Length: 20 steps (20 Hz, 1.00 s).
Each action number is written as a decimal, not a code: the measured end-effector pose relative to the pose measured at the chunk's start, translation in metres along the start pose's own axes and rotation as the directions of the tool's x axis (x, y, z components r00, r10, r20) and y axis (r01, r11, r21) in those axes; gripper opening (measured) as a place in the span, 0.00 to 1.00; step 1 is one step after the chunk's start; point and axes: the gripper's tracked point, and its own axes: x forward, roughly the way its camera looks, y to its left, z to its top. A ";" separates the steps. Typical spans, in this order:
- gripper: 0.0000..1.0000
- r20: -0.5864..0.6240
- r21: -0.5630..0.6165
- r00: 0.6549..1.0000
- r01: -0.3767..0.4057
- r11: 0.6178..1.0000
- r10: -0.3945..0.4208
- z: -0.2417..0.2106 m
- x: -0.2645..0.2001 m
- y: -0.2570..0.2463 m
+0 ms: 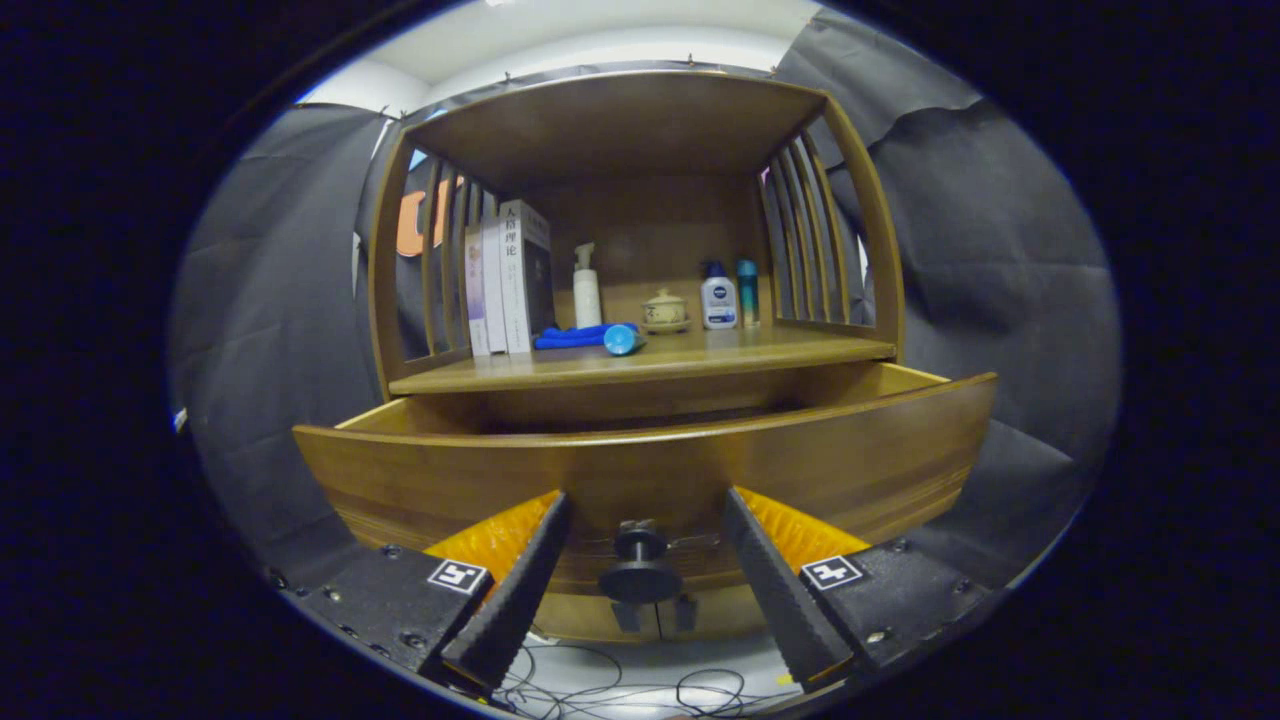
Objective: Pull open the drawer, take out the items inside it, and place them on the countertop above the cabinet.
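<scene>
Though claw [640, 520] agape, drawer [650, 470] broadside, knob [640, 565] forward.

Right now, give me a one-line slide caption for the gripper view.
Open gripper straddles the knob of the pulled-out drawer, fingers clear of it, below the cluttered countertop.

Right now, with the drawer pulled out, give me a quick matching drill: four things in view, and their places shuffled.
Things:
1. drawer knob
2. books
3. blue tube
4. small lidded pot

Places:
A. lying near the countertop's front edge
B. between the open gripper fingers, untouched
C. upright against the left slats
D. toward the back, left of the blue-capped bottle

Pairs: 1-B, 2-C, 3-A, 4-D
</scene>
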 end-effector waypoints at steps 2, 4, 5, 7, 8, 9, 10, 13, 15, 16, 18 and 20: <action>0.99 -0.009 0.003 1.000 0.001 1.000 -0.001 0.004 0.014 0.001; 0.99 -0.017 -0.012 1.000 0.005 1.000 -0.006 0.005 0.029 0.001; 1.00 -0.026 -0.024 1.000 0.009 1.000 -0.009 0.006 0.038 0.000; 1.00 -0.028 -0.043 0.999 0.016 0.999 -0.017 0.009 0.051 0.001; 1.00 -0.026 -0.045 0.999 0.019 0.999 -0.020 0.010 0.057 0.001; 1.00 -0.034 -0.047 0.999 0.020 0.999 -0.022 0.012 0.065 0.001; 1.00 -0.034 -0.043 0.999 0.021 0.999 -0.022 0.013 0.070 0.002; 1.00 -0.047 -0.051 0.999 0.024 0.998 -0.027 0.019 0.088 0.002; 1.00 -0.057 -0.054 0.998 0.028 0.998 -0.031 0.020 0.100 0.003; 1.00 -0.065 -0.052 0.997 0.029 0.998 -0.033 0.022 0.104 0.003; 1.00 -0.060 -0.053 0.997 0.045 0.998 -0.048 0.021 0.108 0.004; 1.00 -0.046 -0.069 0.998 0.048 0.996 -0.051 0.021 0.107 0.004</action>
